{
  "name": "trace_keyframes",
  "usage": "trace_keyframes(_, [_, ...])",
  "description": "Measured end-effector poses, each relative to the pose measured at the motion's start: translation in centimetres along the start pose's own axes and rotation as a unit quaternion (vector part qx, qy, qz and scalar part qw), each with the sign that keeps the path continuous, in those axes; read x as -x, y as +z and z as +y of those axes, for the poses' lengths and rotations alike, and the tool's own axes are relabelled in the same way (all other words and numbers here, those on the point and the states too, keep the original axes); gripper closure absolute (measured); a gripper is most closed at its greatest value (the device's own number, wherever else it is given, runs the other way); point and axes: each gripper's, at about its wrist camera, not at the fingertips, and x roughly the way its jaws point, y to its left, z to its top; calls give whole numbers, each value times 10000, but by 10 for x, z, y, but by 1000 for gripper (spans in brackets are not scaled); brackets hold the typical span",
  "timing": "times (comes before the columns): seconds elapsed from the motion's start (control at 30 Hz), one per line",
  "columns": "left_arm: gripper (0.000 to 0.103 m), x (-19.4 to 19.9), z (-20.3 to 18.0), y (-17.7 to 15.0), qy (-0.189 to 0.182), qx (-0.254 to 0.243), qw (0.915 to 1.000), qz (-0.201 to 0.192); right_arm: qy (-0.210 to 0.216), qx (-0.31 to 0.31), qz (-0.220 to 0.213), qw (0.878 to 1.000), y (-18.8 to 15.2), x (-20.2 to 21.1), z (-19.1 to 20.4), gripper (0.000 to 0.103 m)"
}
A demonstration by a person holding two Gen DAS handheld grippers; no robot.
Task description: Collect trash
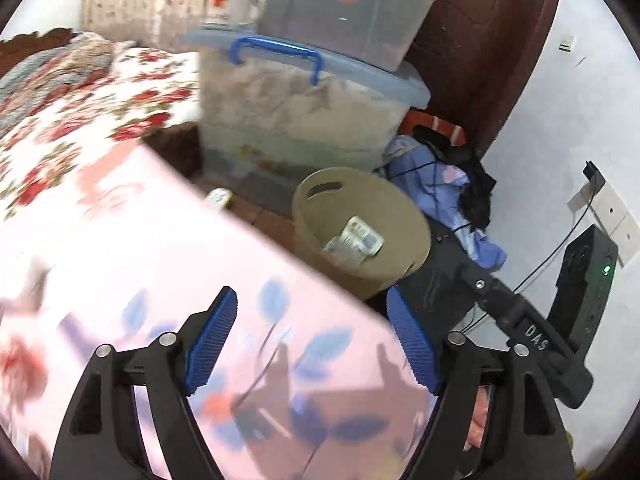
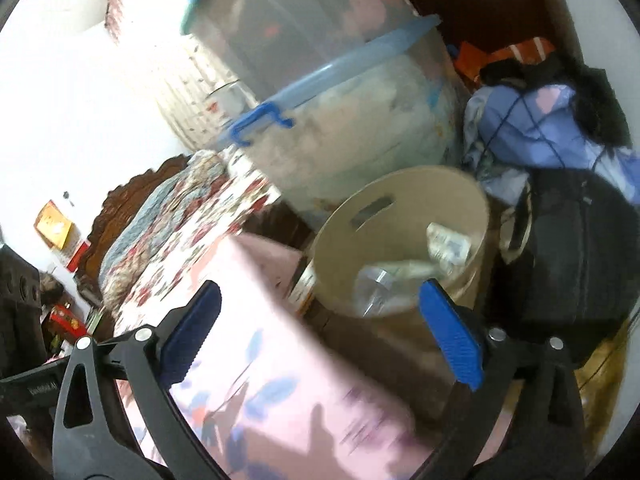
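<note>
The bin (image 1: 362,232) stands on the floor beside the bed (image 1: 120,240), already holding wrappers (image 1: 356,240); both grippers, left (image 1: 316,344) and right (image 2: 320,332), hover with fingers apart, empty; more trash isn't visible.

"DAS" is printed in white on the black gripper body (image 1: 536,336); other lettering is too blurred to be read.

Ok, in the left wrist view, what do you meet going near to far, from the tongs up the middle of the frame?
Open left tongs → pink sheet → tan bin with paper trash inside → lower storage box with blue handle → upper box stacked on it.
</note>
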Motion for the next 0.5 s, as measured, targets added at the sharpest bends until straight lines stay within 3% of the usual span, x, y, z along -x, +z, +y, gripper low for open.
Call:
trace_keyframes(0.07, [26, 18, 9, -21, 191, 37, 9998, -20, 18, 83, 36, 10000, -16, 8, 15, 4])
trace_keyframes(0.2, [10, 52, 28, -62, 732, 92, 9973, 6, -82, 345, 128, 9993, -54, 24, 52, 4])
trace_keyframes(0.37, [9, 88, 57, -100, 1119, 574, 9921, 26, -286, 809, 569, 9947, -101, 28, 98, 3])
trace_keyframes(0.5, [9, 112, 75, -120, 1350, 896, 9868, 18, -189, 965, 844, 9916, -123, 31, 120, 3])
